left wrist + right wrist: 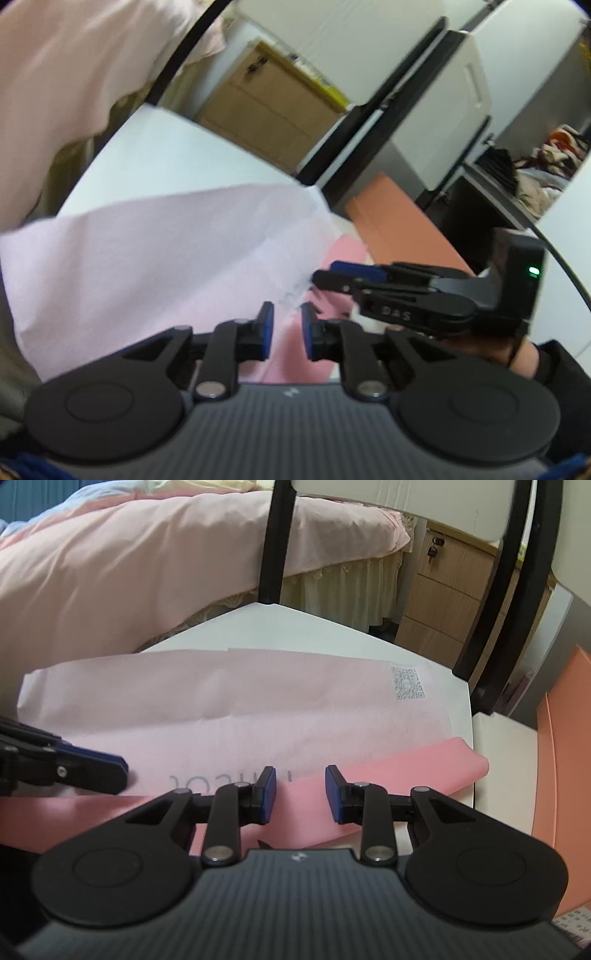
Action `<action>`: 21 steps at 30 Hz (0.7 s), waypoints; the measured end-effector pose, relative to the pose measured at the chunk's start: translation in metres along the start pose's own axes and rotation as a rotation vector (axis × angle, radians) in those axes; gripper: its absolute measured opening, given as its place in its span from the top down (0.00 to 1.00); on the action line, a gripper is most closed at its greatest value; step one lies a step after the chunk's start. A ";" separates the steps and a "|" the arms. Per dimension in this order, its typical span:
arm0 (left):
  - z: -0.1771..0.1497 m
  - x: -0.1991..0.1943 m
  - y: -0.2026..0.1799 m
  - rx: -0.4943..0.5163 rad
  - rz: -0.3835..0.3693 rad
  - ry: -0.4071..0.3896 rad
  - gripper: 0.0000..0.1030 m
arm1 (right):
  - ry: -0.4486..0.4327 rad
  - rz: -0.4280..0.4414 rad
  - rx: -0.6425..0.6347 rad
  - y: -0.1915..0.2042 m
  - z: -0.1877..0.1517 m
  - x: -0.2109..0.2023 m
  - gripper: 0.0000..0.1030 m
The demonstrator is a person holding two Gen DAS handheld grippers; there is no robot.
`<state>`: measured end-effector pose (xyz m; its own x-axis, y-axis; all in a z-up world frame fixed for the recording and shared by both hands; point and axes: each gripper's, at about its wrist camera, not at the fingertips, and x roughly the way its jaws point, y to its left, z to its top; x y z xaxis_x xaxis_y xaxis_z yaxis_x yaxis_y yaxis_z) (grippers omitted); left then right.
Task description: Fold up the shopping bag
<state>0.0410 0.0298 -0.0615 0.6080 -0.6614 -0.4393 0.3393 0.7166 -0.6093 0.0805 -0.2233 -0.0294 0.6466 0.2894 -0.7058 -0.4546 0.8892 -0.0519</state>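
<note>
Just ahead of the left gripper (287,323), whose blue pads stand a little apart with nothing pinched between them, lies the shopping bag (155,266), a pale pink sheet with a deeper pink strip along its near edge. The right gripper (300,794) hovers over that same strip, its jaws parted and empty too. Beyond both sets of fingers the bag spreads flat across the white table (295,627), a small square code printed near its far right corner. Farther off sit a pink-covered bed (110,565) and a wooden drawer cabinet (443,602).
</note>
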 end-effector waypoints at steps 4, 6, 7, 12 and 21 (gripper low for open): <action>-0.004 -0.005 -0.017 0.109 0.019 -0.026 0.64 | 0.002 0.012 0.011 -0.003 -0.001 -0.001 0.69; -0.006 -0.007 -0.027 0.169 0.044 -0.036 0.63 | 0.006 0.015 0.007 -0.003 -0.002 -0.002 0.69; -0.008 -0.007 -0.031 0.195 0.053 -0.040 0.63 | 0.008 0.017 0.007 -0.004 -0.001 -0.003 0.69; -0.011 -0.008 -0.038 0.232 0.075 -0.050 0.61 | 0.014 0.018 0.013 -0.005 -0.002 -0.004 0.69; -0.031 -0.019 -0.068 0.399 0.151 -0.084 0.59 | 0.027 0.005 0.011 -0.006 -0.006 -0.010 0.69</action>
<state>-0.0156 -0.0136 -0.0323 0.7231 -0.5338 -0.4385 0.4829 0.8445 -0.2317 0.0728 -0.2334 -0.0266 0.6276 0.2840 -0.7249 -0.4509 0.8916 -0.0410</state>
